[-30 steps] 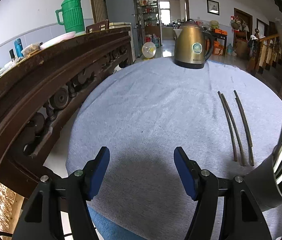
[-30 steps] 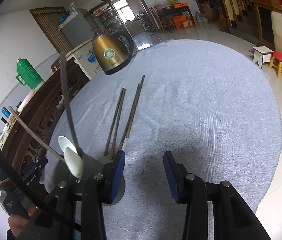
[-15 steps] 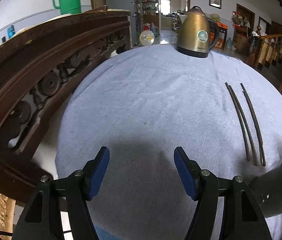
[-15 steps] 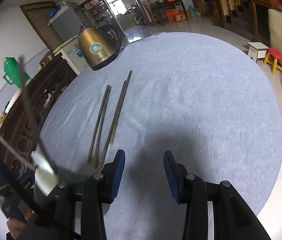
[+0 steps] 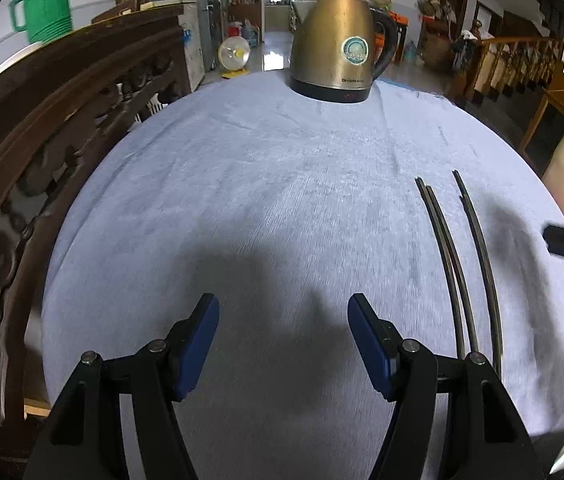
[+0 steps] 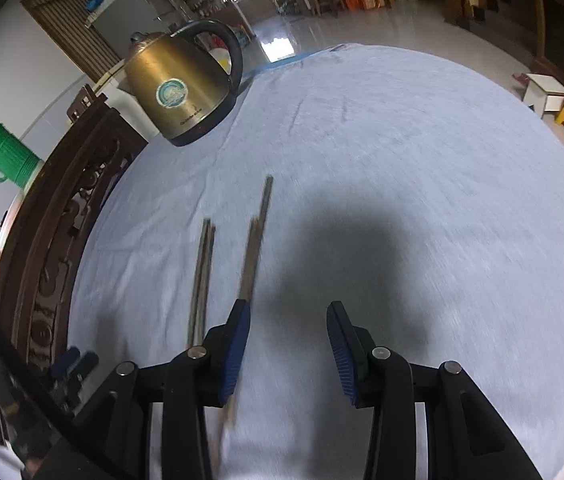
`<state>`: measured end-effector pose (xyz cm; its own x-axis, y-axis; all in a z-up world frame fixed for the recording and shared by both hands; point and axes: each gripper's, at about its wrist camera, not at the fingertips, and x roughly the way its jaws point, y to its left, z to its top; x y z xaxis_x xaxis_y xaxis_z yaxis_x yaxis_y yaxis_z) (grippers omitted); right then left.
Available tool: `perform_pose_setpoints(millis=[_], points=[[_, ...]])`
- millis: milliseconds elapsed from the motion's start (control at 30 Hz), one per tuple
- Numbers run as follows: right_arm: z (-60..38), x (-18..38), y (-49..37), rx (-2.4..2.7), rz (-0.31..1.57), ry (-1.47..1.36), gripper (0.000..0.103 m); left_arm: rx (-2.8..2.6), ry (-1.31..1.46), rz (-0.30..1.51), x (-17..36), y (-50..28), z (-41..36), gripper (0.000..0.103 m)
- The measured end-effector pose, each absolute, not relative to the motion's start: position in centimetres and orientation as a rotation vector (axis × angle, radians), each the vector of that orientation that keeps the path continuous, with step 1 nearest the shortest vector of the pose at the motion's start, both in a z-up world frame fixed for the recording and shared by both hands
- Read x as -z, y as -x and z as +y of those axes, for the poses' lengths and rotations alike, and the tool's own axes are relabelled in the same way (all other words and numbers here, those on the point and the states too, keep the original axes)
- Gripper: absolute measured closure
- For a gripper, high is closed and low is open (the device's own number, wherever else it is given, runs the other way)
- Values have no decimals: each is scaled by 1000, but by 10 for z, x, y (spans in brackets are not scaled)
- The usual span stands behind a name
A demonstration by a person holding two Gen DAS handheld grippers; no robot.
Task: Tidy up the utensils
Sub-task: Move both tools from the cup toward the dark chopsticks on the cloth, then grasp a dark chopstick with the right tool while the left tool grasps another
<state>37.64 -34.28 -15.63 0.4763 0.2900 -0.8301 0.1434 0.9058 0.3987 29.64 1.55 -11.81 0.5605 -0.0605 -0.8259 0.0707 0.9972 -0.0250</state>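
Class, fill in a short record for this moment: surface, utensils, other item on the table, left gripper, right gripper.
surface: round table under a pale grey cloth
utensils: four dark chopsticks lying flat on the cloth as two pairs, roughly parallel
other item: brass-coloured kettle standing upright at the far edge
left gripper: open, holding nothing, chopsticks off to its right
right gripper: open, holding nothing, its left finger over the near end of the closer chopstick pair
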Motion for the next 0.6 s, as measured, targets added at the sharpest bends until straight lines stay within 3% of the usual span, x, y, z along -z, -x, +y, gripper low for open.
perform_pose_setpoints(millis=[267,467,567,600], points=[[-312,174,-481,-28,1199,-376,61,86,-16,1048,119,-336,18,35],[-290,194,-526,46,1312,-297,71,94,-31,1098,115,-363,22,35],[-286,205,-536,85,1352,-274,83,96,-35,1101,110,-370,21,35],[-284,204,-538,103,1339,-242,92,101,-33,1104,108,-373,19,35]])
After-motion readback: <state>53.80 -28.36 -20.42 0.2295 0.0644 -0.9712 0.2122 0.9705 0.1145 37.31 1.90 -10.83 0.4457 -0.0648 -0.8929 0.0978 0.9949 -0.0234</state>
